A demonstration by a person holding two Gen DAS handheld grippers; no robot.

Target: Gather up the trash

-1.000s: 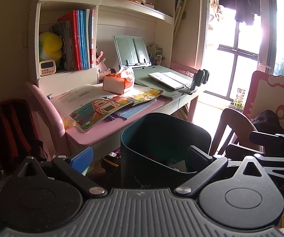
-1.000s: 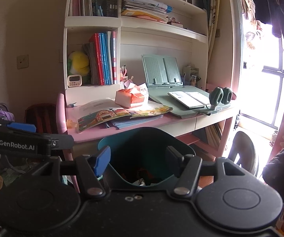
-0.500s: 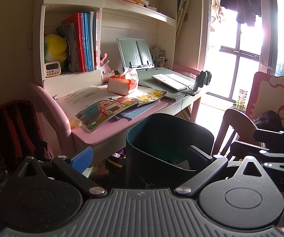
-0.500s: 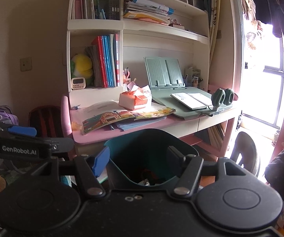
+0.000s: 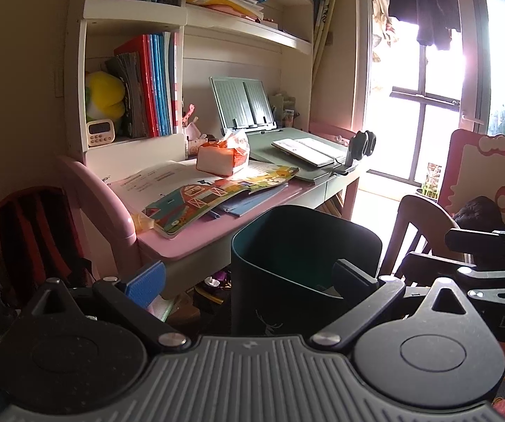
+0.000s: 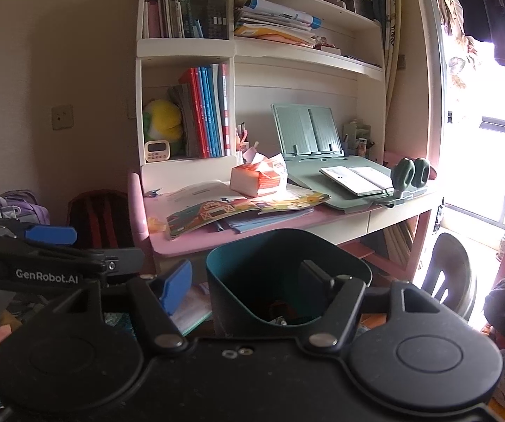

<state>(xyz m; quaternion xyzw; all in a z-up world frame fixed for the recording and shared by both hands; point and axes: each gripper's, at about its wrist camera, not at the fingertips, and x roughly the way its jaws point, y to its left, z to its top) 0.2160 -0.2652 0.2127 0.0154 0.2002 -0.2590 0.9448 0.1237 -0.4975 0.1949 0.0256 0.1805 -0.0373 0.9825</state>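
Observation:
A dark teal trash bin [image 5: 252,302] [image 6: 224,288] stands on the floor in front of the pink desk [image 5: 182,246] [image 6: 189,246]. Bits of trash [image 6: 280,313] lie at its bottom. My left gripper [image 5: 248,277] is open, its blue pad left of the bin and its other finger over the bin's mouth. My right gripper [image 6: 247,279] is above the bin's near rim; its jaws are opening and the pads press on nothing. A crumpled orange wrapper [image 5: 143,219] [image 6: 155,225] lies on the desk's left corner.
An orange-and-white tissue pack [image 5: 222,158] [image 6: 257,177], open picture books and a green book stand sit on the desk under full shelves. A red-and-black backpack [image 5: 34,232] leans at the left. A chair [image 5: 417,218] [image 6: 452,270] stands right of the bin by the bright window.
The right gripper's jaws have spread a little wider over the bin. Both views have drifted slightly; the bin and desk things stay where they were.

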